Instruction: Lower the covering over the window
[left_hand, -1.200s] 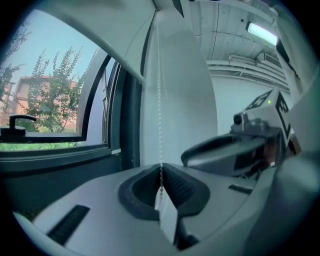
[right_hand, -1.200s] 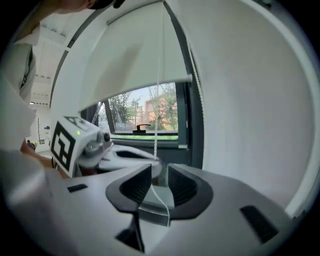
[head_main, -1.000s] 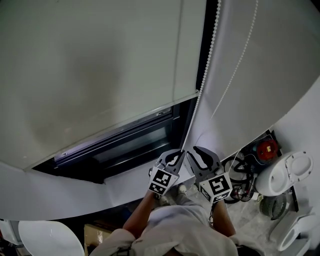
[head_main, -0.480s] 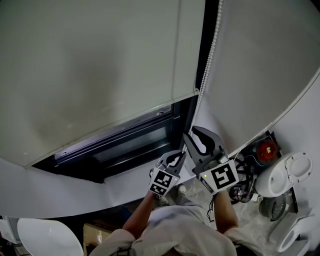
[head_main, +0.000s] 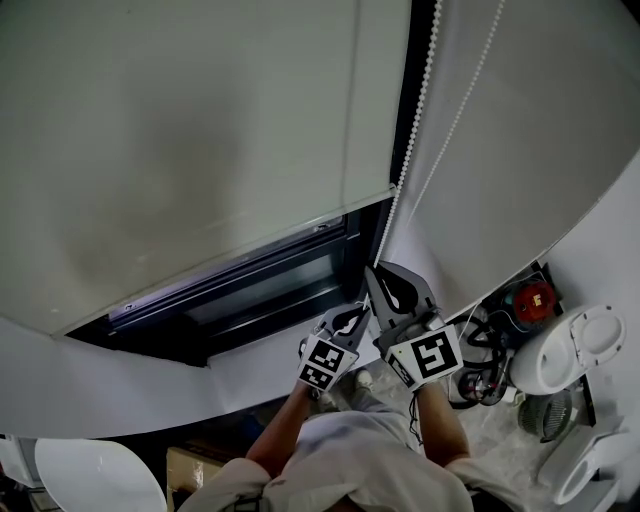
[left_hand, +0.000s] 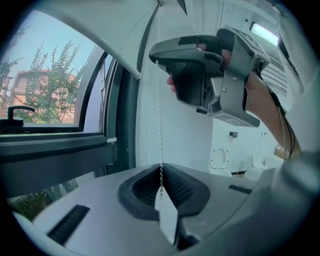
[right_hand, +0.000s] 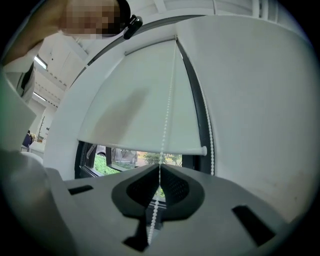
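Clamping the bead chain (head_main: 407, 165) just right of the window (head_main: 262, 288), the left gripper (head_main: 354, 312) grips low while the right gripper (head_main: 374, 273), jaws just closing on the same chain, sits directly above; the roller blind (head_main: 200, 150) covers the window's upper part.

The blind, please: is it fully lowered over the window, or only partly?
Partly: the blind stops short, leaving a strip of window uncovered below it.
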